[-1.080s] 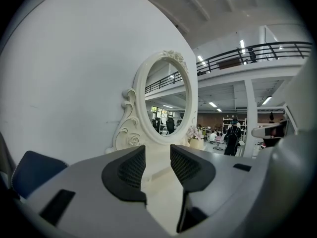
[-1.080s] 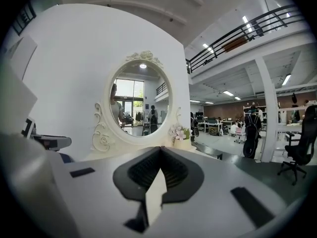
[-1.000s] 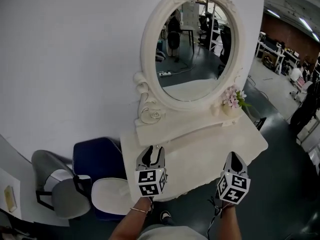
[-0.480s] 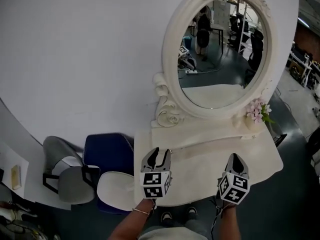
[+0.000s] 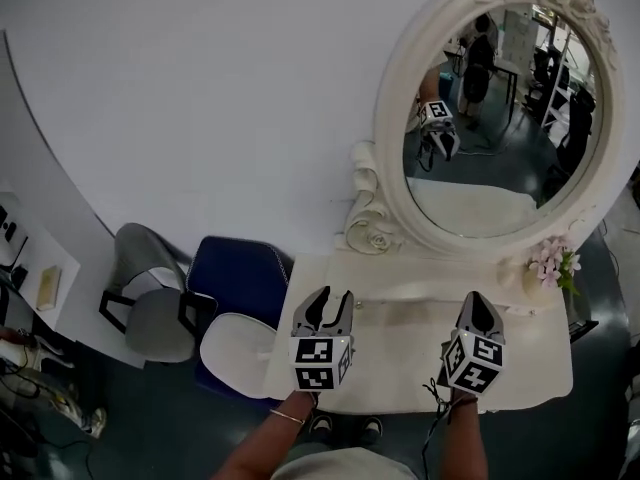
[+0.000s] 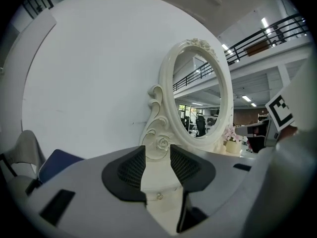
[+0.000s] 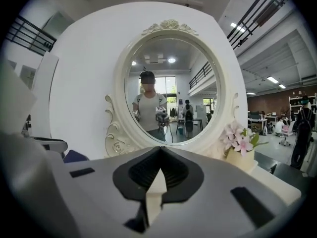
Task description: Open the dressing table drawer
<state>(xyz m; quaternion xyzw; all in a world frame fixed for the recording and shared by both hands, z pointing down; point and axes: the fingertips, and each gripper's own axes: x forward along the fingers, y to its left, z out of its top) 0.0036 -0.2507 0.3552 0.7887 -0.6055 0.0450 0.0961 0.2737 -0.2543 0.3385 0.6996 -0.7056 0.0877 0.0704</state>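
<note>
- Background: plain white curved wall [image 5: 200,98] with dark floor [image 5: 130,418] below; an open workshop shows in the mirror.
- Far left: grey office chair [image 5: 150,308]. Next to it a blue upholstered chair [image 5: 240,278] with a white round seat cushion [image 5: 232,353] in front, just beside the table's left edge.
- Left gripper [image 5: 331,298]: over the left part of the table top, jaws moderately apart with nothing in them. It points at the raised tier under the mirror.
- Small white drawer front [image 6: 158,190]: sits in that tier below the carved rose scroll and looks closed. Its tiny round knob [image 6: 159,196] lines up in the gap between the left jaws, not touched yet.
- White dressing table [image 5: 400,368]: top bare around the grippers. Oval mirror in ornate white frame [image 5: 390,138] stands at the back.
- Right gripper [image 5: 473,303]: over the right part of the top, jaw tips pressed together, holding nothing, idle.
- Far right: pink flowers in a small cream pot [image 5: 552,260], on the tier's right end.
- Risks, as a judgement: the knob is tiny, so the jaws could close beside it or slip off on the pull. An off-axis pull could jam the drawer. A hard tug could jolt the table and tip the flower pot.
</note>
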